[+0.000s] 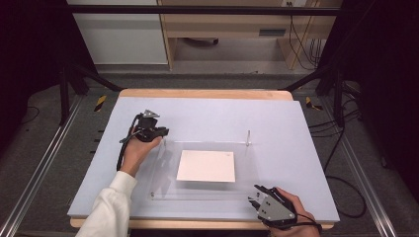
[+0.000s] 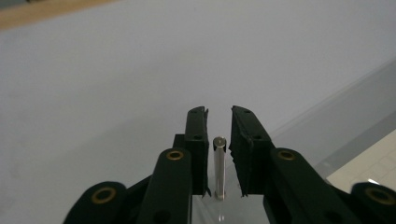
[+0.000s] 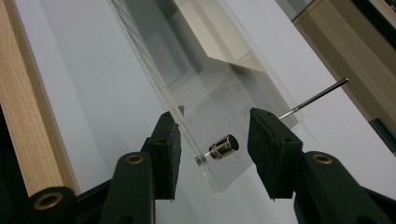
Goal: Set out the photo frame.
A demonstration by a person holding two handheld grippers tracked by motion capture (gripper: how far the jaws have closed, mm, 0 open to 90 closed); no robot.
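Overhead, grey board [image 1: 207, 118] on wooden table [image 1: 205, 94]; left gripper [image 2: 219, 135] open around pin [image 2: 219, 163], right gripper [image 3: 215, 149] open astride acrylic frame [image 3: 219, 93] corner, margins free

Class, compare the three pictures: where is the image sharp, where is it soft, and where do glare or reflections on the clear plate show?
High view: dark edges, evenly lit table. Left gripper view: metal pin sharp, near jaw arms soft, clear plate faint. Right gripper view: plate shows pale reflections, metal cap crisp, background blurred.
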